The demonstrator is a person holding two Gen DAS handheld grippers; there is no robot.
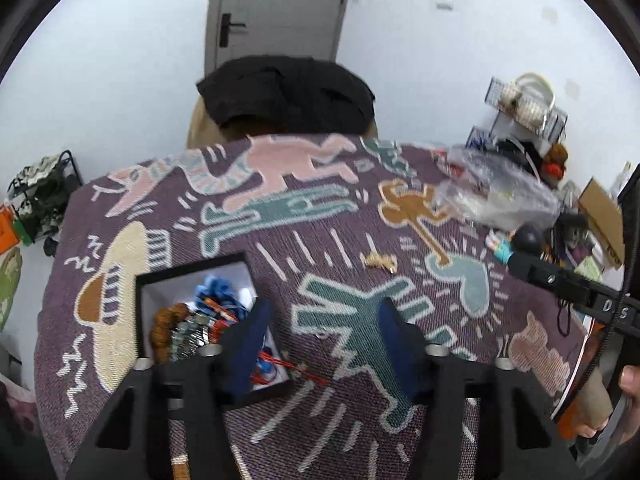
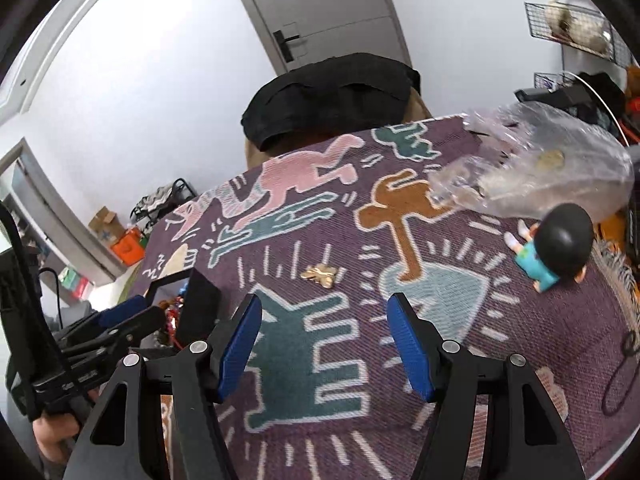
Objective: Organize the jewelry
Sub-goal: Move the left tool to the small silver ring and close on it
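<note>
A purple woven cloth [image 1: 328,240] with pink, teal, brown and cream figures covers the table under both grippers and fills most of each view. Beyond its far edge a chair with a black garment [image 1: 286,94] over its back stands ahead of the grippers, before a grey door [image 1: 280,8].

A crumpled clear bag [image 2: 536,168] lies ahead and to the right of the right gripper [image 2: 324,344], well apart from it; in the left view it sits far ahead to the right.

The black box [image 1: 192,280] with a white lining lies just ahead and left of the left gripper [image 1: 324,344]; that gripper's left finger [image 1: 250,344] overlaps the box's near right corner. In the right view only a corner of the box shows, to the left, behind the left gripper. Inside the box is a heap of jewelry [image 1: 196,320]: blue, red and brown pieces, with a red strand [image 1: 304,370] trailing over the near rim onto the cloth between the left gripper's fingers.

A doll [image 2: 556,248] with a black head and teal top lies ahead to the right of the right gripper, near the bag.

A small gold piece [image 2: 322,274] lies on the cloth straight ahead of the right gripper, apart from its fingertips; from the left gripper it lies ahead and slightly right.

Both grippers are released, blue pads spread wide with only cloth between them, gripping nothing.
</note>
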